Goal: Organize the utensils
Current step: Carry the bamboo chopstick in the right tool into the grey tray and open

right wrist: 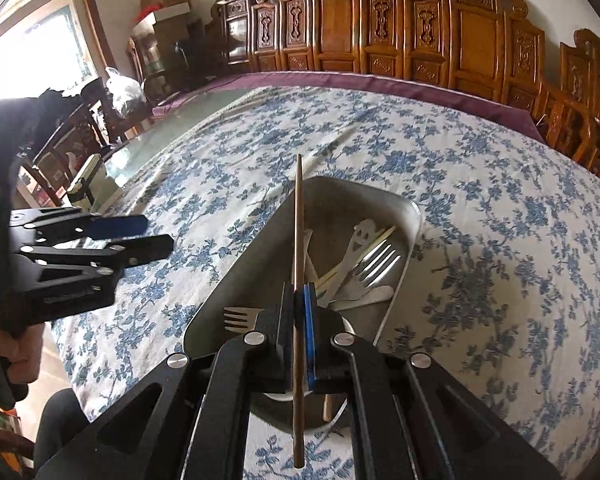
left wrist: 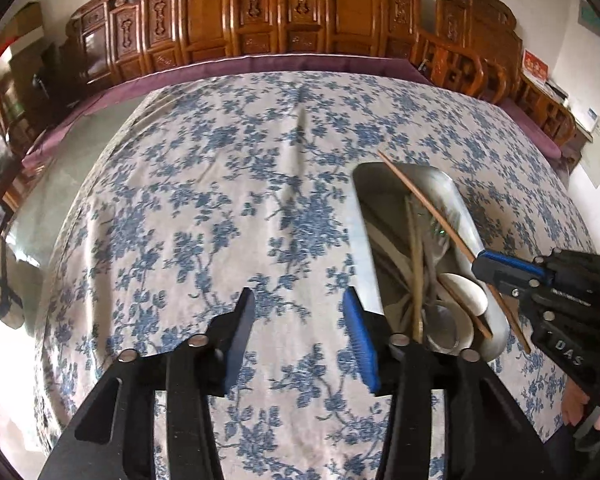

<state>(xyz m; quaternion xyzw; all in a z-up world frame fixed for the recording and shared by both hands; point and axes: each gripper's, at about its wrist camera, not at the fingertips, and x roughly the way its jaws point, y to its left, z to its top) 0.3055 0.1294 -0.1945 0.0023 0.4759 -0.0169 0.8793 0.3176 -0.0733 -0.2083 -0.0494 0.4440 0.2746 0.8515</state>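
A metal tray [right wrist: 396, 208] [left wrist: 456, 200] lies on the floral tablecloth and holds forks [right wrist: 380, 260], pale chopsticks [left wrist: 418, 264], a white spoon [left wrist: 466, 290] and a small wooden spatula with a face [right wrist: 362, 240]. My right gripper [right wrist: 300, 292] [left wrist: 482, 266] is shut on a brown wooden chopstick [right wrist: 299, 220] [left wrist: 424, 200] and holds it above the tray, pointing forward. My left gripper [left wrist: 300, 304] [right wrist: 156, 234] is open and empty over the cloth, left of the tray.
The blue-and-white tablecloth [left wrist: 228, 208] covers a glass table with a purple border [right wrist: 380, 82]. Carved wooden chairs [left wrist: 260, 12] line the far side. A small box [right wrist: 86, 184] sits at the table's left edge.
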